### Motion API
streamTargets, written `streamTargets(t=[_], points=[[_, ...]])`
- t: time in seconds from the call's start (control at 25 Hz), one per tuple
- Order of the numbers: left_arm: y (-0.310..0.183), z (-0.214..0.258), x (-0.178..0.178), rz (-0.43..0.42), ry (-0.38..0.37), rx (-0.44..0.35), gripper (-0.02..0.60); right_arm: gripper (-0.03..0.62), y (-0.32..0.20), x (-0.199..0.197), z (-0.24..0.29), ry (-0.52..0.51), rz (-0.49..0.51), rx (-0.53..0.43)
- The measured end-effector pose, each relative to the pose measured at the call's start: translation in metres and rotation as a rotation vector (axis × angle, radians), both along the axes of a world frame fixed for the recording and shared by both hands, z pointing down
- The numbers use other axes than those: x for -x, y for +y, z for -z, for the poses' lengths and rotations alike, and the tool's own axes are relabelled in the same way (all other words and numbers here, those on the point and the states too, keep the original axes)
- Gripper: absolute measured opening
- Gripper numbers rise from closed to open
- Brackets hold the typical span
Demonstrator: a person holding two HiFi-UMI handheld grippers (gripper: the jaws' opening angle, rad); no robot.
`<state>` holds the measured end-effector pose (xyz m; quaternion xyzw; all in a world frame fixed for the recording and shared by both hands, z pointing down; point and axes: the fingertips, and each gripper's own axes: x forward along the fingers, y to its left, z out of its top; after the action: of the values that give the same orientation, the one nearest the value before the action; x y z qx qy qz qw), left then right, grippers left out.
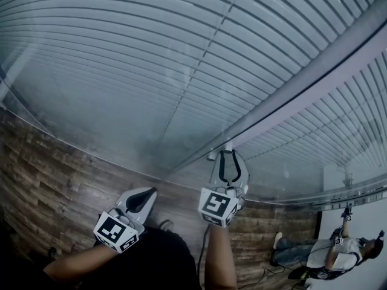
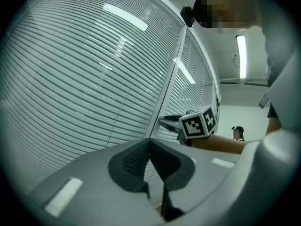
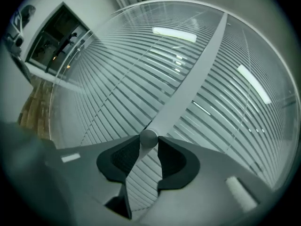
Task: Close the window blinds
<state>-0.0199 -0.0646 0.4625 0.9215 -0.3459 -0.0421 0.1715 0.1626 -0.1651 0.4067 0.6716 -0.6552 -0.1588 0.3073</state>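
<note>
Window blinds (image 1: 151, 53) fill the upper part of the head view, their thin horizontal slats running behind glass panes on either side of a pale frame post (image 1: 302, 83). Ceiling lights reflect in the glass over the slats. A small round knob (image 3: 149, 138) sits on the post, low down, close to where the glazing meets the wooden floor (image 1: 60, 168).

The right gripper (image 1: 228, 154) reaches up to the post and its two dark jaws are clamped on the knob, one pad pressing each side of it. Its marker cube (image 1: 217, 207) faces the head camera.

The left gripper (image 1: 150, 192) hangs just beside the right one, off the glass and touching nothing. Its jaws are closed tip to tip with nothing between them. From its own view, the right gripper's cube and the person's forearm show against the blinds.

Another person (image 1: 338, 252) is on the floor well apart, at the lower right of the head view.
</note>
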Motion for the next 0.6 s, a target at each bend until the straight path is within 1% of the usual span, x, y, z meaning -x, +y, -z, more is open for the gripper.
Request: streamTargets(t=[0.12, 0.2, 0.32, 0.52, 0.6], points=[[-0.001, 0.008, -0.005, -0.004, -0.003, 0.0, 0.0, 0.124, -0.002, -0.001, 0.008, 0.09, 0.017, 0.028], [-0.002, 0.002, -0.008, -0.006, -0.007, 0.003, 0.0, 0.126, -0.003, -0.002, 0.001, 0.161, 0.02, 0.043], [-0.003, -0.002, -0.01, -0.008, -0.006, 0.006, 0.0, 0.126, -0.003, 0.001, -0.002, 0.272, 0.019, 0.053], [-0.002, 0.012, -0.009, -0.006, 0.004, 0.005, 0.0, 0.126, 0.0, 0.006, 0.012, 0.453, 0.045, 0.075], [-0.001, 0.012, -0.011, -0.006, 0.006, 0.007, 0.0, 0.126, 0.001, 0.006, 0.011, 0.508, 0.059, 0.074]])
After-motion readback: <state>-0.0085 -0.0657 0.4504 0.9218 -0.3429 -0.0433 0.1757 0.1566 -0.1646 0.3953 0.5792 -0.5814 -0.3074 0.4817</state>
